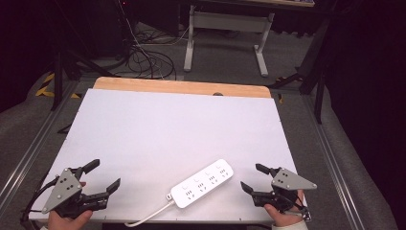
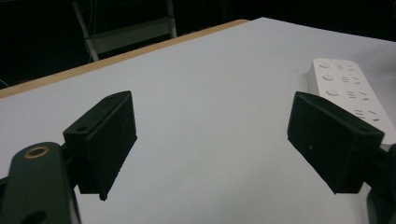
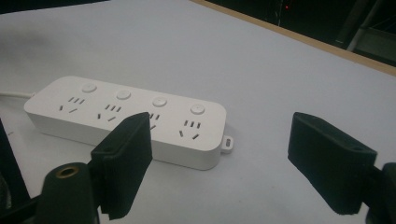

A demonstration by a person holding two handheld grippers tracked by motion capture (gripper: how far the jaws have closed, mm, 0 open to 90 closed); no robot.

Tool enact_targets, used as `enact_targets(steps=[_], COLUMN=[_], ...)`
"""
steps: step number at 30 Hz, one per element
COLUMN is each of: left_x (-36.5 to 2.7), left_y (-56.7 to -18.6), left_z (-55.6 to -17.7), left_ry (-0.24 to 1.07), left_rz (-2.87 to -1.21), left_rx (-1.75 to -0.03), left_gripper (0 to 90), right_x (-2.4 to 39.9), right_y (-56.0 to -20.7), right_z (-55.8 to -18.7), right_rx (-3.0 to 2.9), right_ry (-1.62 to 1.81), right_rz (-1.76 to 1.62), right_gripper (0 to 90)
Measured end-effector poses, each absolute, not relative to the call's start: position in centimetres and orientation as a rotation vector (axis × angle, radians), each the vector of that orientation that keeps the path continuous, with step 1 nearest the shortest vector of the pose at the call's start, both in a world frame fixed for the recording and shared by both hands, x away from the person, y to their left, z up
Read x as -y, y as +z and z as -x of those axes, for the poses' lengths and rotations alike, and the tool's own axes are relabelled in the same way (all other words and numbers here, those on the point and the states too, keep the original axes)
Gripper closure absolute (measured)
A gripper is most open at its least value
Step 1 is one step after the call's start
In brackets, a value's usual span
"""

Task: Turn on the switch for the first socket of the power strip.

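The left gripper (image 1: 103,176) and the right gripper (image 1: 253,177) both have their jaws wide apart and hold nothing. Between them, on the white table (image 1: 167,124), lies the white power strip (image 1: 203,183), nearer to the right gripper and apart from both. Its cable (image 1: 146,216) runs to the near table edge.

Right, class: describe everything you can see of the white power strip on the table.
The power strip is a white, smooth, plastic-looking bar with rounded corners. Its top carries four round buttons, each beside a set of socket slots, and one end has a small tab. A white cord leaves the other end. It lies flat and slantwise near the table's front edge, with nothing plugged in, untouched.
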State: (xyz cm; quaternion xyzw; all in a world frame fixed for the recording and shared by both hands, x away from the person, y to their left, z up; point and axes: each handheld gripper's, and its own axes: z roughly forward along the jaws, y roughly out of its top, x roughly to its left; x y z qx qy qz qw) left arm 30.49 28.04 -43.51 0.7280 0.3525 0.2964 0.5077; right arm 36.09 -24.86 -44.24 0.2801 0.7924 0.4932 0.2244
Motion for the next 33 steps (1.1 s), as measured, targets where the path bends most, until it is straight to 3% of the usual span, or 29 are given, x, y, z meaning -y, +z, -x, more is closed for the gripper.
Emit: enact_targets(steps=[33], left_x=[-27.85], left_y=[-43.45], left_z=[-30.24], left_ry=[0.755], left_rz=[-1.761], left_rx=[-0.844], left_gripper=[16.1], right_x=[24.7], right_y=[-44.08], right_z=[-36.17], right_rx=[-2.197], right_ry=[1.349], right_rz=[-0.759], right_gripper=[20.9])
